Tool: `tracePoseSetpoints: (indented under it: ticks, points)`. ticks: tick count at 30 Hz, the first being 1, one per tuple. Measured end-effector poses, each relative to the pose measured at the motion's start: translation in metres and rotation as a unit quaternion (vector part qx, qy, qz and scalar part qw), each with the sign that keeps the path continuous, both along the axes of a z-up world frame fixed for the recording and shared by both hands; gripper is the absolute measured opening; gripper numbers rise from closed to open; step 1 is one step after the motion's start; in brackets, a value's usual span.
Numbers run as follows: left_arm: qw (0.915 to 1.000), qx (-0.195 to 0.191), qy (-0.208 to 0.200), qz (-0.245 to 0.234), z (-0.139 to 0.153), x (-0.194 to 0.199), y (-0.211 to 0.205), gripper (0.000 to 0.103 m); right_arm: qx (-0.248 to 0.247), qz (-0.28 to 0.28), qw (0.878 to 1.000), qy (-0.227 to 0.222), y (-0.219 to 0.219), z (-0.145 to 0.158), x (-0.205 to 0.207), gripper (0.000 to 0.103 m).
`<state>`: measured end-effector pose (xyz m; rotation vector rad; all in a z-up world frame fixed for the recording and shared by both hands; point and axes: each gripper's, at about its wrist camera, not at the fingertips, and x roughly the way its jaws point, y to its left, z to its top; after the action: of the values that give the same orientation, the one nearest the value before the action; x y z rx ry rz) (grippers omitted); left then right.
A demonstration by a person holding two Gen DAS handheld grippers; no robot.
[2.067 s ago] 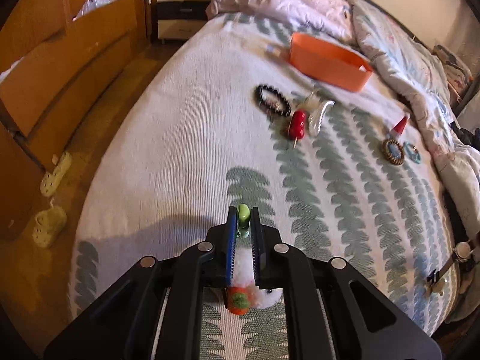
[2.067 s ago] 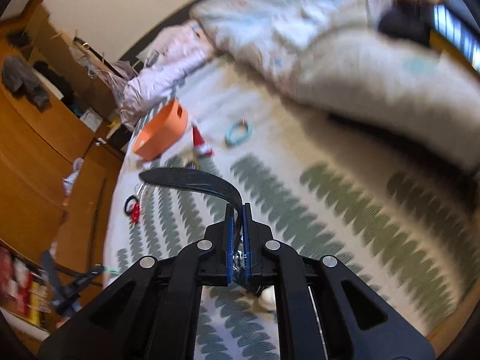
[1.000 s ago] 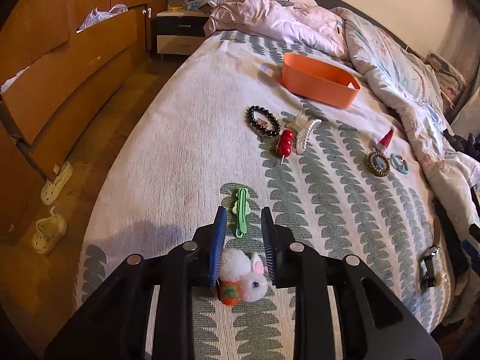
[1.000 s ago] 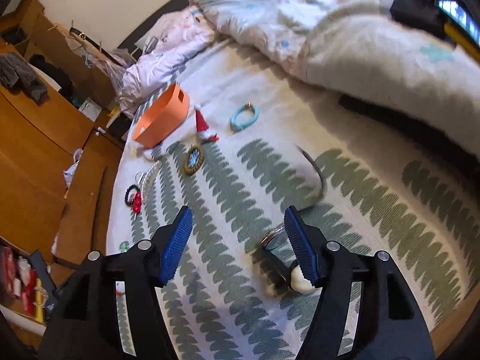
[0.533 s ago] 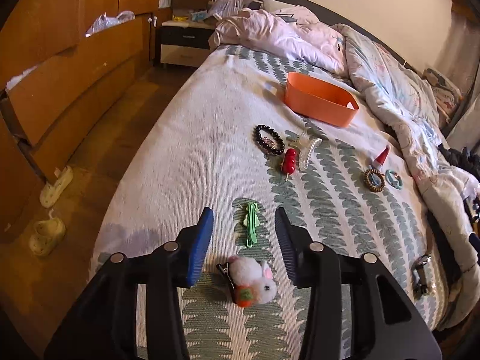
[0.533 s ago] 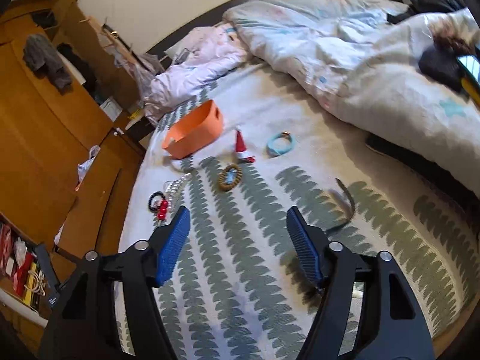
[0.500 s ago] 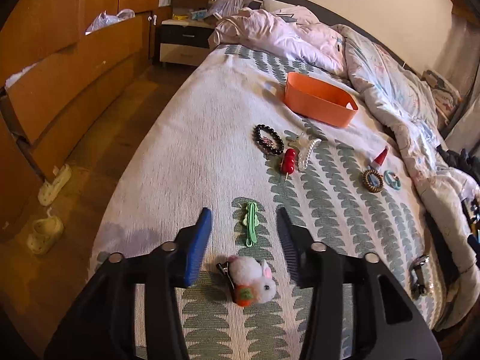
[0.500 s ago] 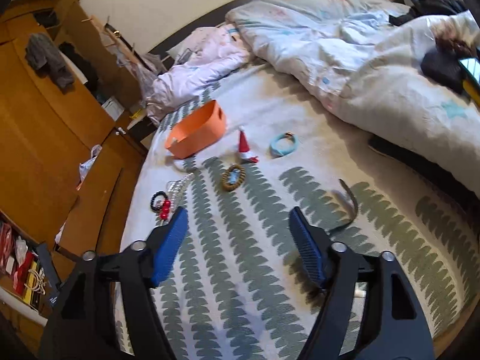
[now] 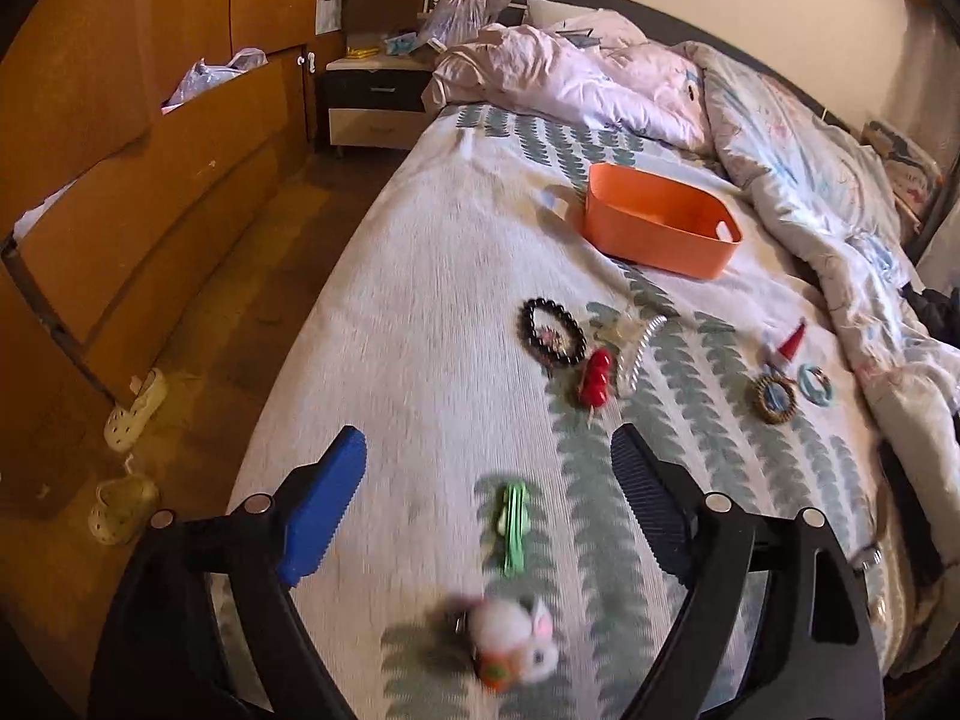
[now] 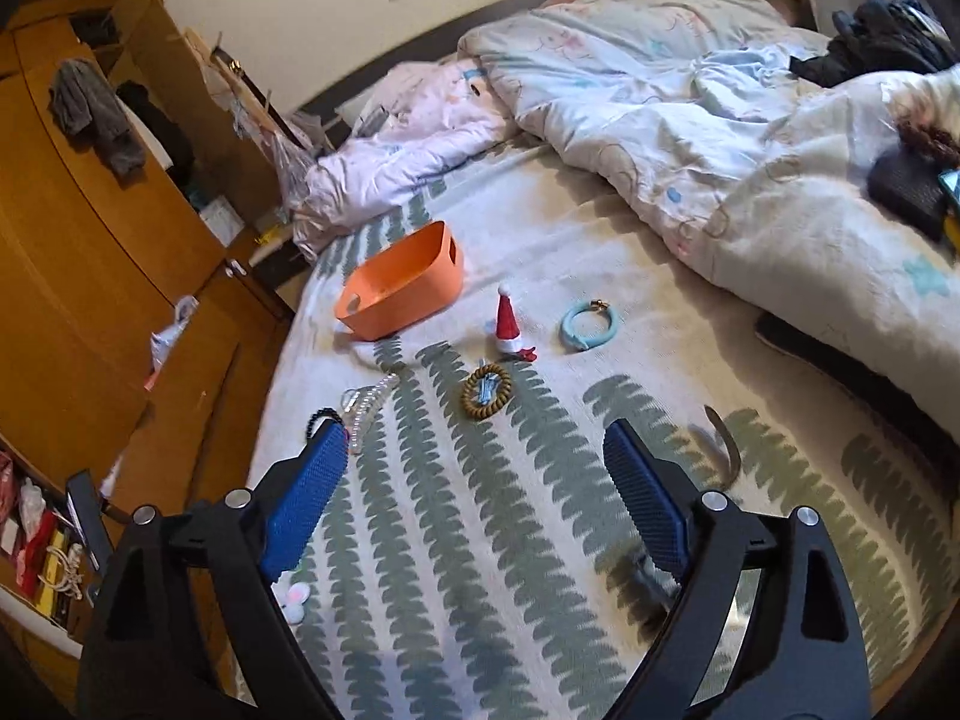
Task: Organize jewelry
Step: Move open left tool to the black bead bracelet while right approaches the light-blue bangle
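The left claw (image 9: pixel 486 474) is opening wide, pinching nothing. The fluffy bunny clip (image 9: pixel 513 648) lies on the bed (image 9: pixel 420 312) at the bottom middle, below the spread fingers. The right claw (image 10: pixel 474 468) is opening too, empty.

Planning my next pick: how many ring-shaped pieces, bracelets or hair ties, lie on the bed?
3: black bead bracelet beside the red clip, brown coil tie mid-bed, blue hair tie near the duvet. Others may be hidden.
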<state>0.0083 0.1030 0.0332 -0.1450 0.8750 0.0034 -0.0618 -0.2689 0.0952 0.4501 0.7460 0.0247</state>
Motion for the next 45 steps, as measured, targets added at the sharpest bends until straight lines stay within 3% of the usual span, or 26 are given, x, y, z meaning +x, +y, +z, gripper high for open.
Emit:
tracePoseSetpoints:
  ticks: [8, 18, 23, 34, 41, 45]
  points:
    - [0.9989, 0.026, 0.036, -0.015, -0.033, 0.063, -0.019, 0.083, -0.058, 0.007, 0.997, 0.044, 0.016, -0.032, 0.096, 0.088]
    - [0.997, 0.044, 0.063, -0.009, -0.058, 0.122, -0.018, 0.083, -0.105, -0.022, 0.988, 0.112, -0.015, -0.101, 0.161, 0.088]
    - [0.9957, 0.052, 0.075, -0.016, -0.072, 0.136, -0.021, 0.083, -0.121, -0.022, 0.983, 0.134, -0.02, -0.121, 0.181, 0.088]
    - [0.9953, 0.035, 0.089, -0.018, -0.087, 0.159, -0.025, 0.083, -0.139, -0.024, 0.98, 0.144, -0.018, -0.136, 0.197, 0.087]
    - [0.9942, 0.047, 0.096, -0.01, -0.094, 0.163, -0.025, 0.083, -0.137, -0.029, 0.978, 0.153, -0.024, -0.14, 0.206, 0.082]
    - [0.9939, 0.054, 0.096, -0.01, -0.096, 0.164, -0.026, 0.083, -0.138, -0.025, 0.976, 0.164, -0.025, -0.147, 0.212, 0.073]
